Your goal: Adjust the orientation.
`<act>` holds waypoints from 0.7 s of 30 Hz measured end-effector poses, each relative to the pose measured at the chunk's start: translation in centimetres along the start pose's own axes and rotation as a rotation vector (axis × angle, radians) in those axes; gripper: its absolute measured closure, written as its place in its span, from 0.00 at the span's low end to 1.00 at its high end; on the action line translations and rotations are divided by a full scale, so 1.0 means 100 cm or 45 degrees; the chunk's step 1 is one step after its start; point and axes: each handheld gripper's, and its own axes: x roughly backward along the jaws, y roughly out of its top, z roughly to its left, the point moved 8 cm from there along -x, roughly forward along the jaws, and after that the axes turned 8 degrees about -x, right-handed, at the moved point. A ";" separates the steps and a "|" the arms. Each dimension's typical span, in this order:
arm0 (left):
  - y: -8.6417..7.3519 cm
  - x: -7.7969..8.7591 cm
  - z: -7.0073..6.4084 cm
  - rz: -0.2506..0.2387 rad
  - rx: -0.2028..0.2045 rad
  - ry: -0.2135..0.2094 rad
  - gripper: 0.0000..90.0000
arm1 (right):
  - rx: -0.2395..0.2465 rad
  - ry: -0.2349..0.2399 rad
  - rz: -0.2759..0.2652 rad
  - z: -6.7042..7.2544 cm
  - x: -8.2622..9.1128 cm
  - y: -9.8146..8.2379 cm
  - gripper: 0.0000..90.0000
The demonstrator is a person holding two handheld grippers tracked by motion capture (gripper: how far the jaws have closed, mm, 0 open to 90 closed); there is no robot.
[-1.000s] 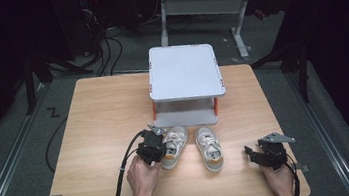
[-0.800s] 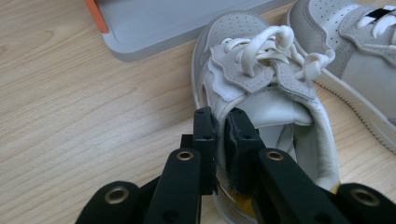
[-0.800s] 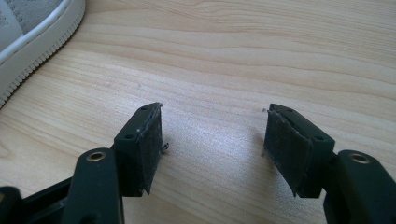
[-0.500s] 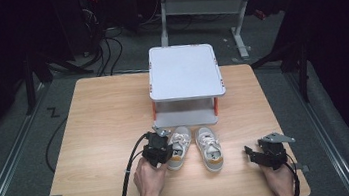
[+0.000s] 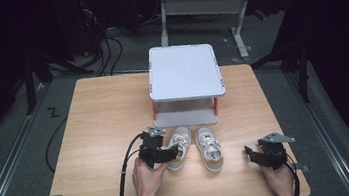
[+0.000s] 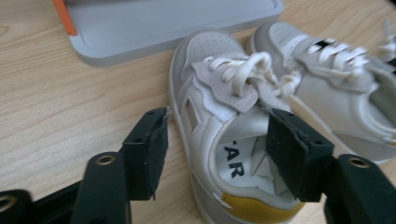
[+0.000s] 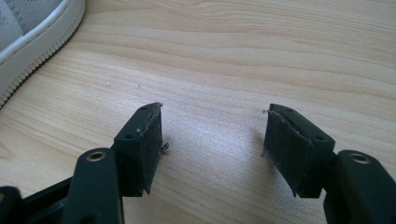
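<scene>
Shoes stand side by side on the table, just in front of the grey shelf. The left gripper has just been opening its jaws; they straddle the wall of the left shoe without pressing it. The right gripper rests wide and empty near the right shoe. The placing looks finished, so next the left hand should draw back.
</scene>
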 end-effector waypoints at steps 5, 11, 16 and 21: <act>0.007 0.011 0.005 -0.101 -0.004 -0.009 0.39 | 0.002 0.001 -0.001 0.000 0.000 0.000 0.41; 0.006 0.024 0.024 -0.165 -0.009 0.022 0.38 | 0.009 0.003 0.000 0.002 0.000 0.000 0.42; -0.009 0.033 0.045 -0.184 -0.004 0.072 0.38 | 0.008 0.008 0.001 0.003 0.000 0.000 0.43; -0.028 0.039 0.065 -0.191 0.023 0.131 0.38 | 0.012 0.016 0.018 0.008 0.002 0.000 0.49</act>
